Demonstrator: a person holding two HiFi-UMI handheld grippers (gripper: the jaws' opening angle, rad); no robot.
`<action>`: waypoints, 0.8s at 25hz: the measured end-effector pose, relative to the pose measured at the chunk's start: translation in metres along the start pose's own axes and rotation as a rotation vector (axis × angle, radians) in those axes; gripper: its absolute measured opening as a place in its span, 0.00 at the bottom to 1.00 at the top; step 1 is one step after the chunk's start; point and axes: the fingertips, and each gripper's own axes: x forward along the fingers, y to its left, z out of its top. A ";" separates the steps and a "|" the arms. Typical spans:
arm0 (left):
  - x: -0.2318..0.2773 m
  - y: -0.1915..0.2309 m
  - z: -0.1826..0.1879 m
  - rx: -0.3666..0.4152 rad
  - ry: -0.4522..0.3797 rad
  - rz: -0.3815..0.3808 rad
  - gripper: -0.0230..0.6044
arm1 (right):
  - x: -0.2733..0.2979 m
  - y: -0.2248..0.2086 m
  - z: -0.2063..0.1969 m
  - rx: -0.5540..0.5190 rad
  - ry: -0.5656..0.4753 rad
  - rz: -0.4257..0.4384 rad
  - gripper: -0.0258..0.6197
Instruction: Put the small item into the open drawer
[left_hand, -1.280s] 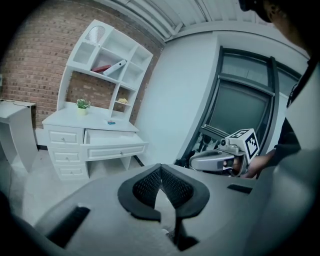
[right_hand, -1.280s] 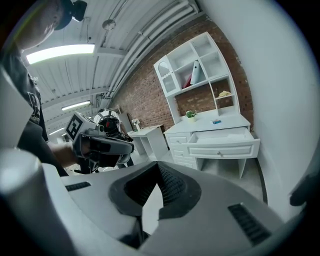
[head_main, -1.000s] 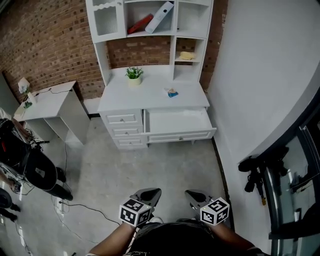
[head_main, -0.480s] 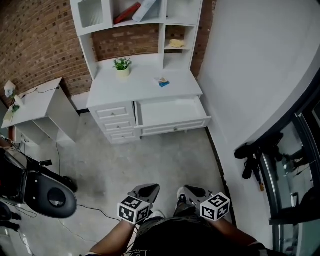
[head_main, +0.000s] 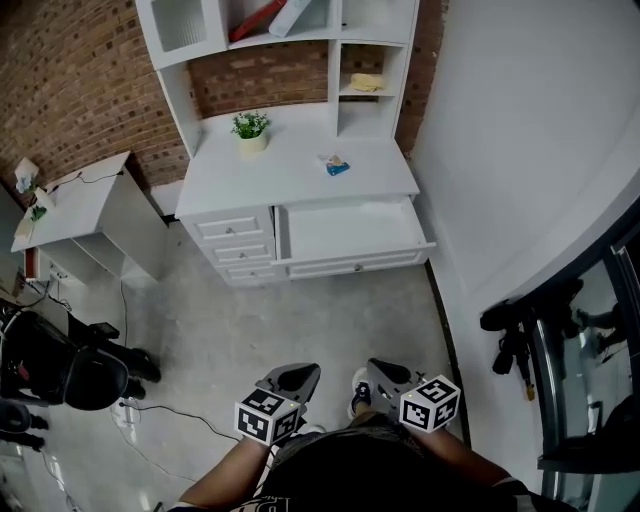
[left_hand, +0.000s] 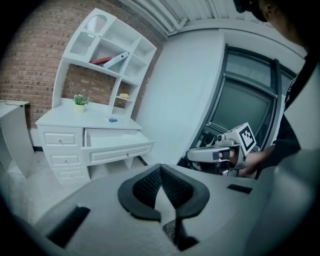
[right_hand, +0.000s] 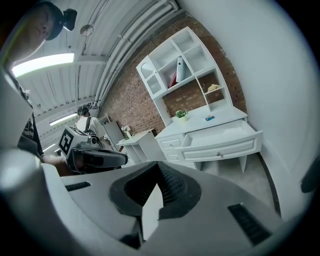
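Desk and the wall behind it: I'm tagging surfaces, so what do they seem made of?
Desk: probably painted wood or board, with a smooth matte white finish, even colour and no grain showing. Wall: bare red-brown brick, rough, with pale mortar joints visible.

head: steeply down, far | gripper views: low, forward | shared: open drawer (head_main: 350, 228)

No lettering, number or brand is showing legibly anywhere. Only black-and-white square markers are standing out, on the left tool's cube (head_main: 268, 417) behind the left tool (head_main: 298, 376) and on the right tool's cube (head_main: 430, 403) behind the right tool (head_main: 388, 374). They are carrying coded patterns, not words.
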 end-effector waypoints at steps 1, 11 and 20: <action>0.007 0.005 0.006 -0.003 0.001 0.010 0.06 | 0.005 -0.008 0.006 0.002 0.001 0.007 0.05; 0.084 0.040 0.081 -0.015 -0.011 0.072 0.06 | 0.045 -0.104 0.070 0.085 0.004 0.043 0.05; 0.143 0.052 0.120 0.011 -0.003 0.132 0.06 | 0.064 -0.168 0.119 0.059 0.012 0.096 0.05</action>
